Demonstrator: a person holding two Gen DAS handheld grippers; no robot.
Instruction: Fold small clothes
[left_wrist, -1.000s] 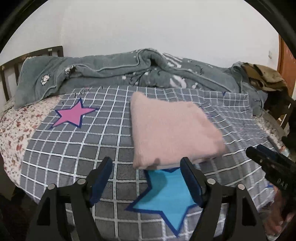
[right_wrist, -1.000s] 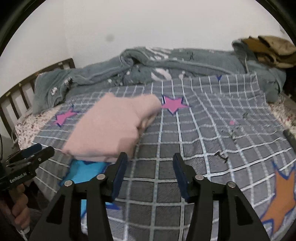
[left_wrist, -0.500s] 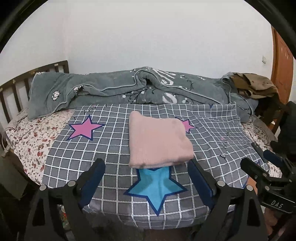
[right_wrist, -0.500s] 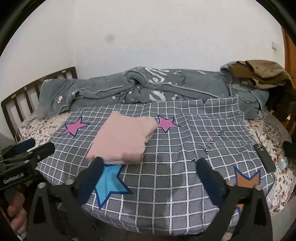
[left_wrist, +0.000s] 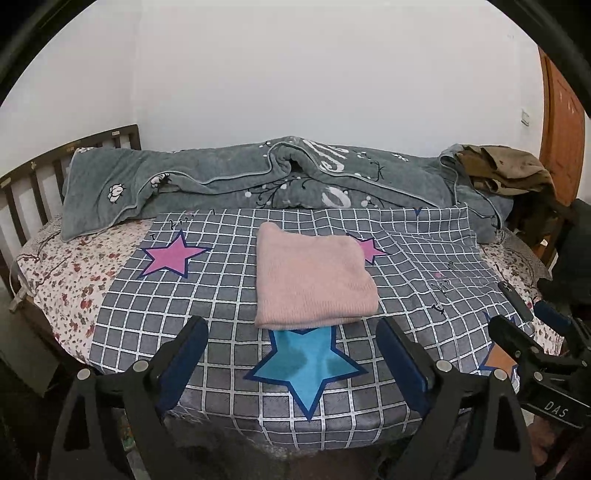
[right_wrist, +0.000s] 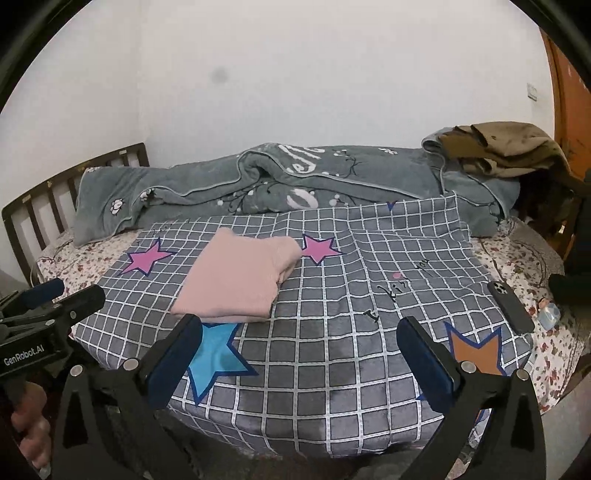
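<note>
Clearly the pink garment (left_wrist: 314, 282) lies folded on the checked sheet (left_wrist: 221, 295), just behind the blue star (left_wrist: 306, 363), while the left gripper (left_wrist: 291, 350) and right gripper (right_wrist: 301, 350) hang spread and empty short of it. A careless re-grab could, I judge, drag its loose layered edge open. Only the right view shows the person's hand (right_wrist: 31, 428); the phone (right_wrist: 509, 306) shows plainer there.

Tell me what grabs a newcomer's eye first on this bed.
The folded pink knit garment lies mid-bed on the grey checked star-print sheet, its near edge over a blue star. Behind it sprawls a rumpled grey-green blanket; a black phone lies by the sheet's right edge.
</note>
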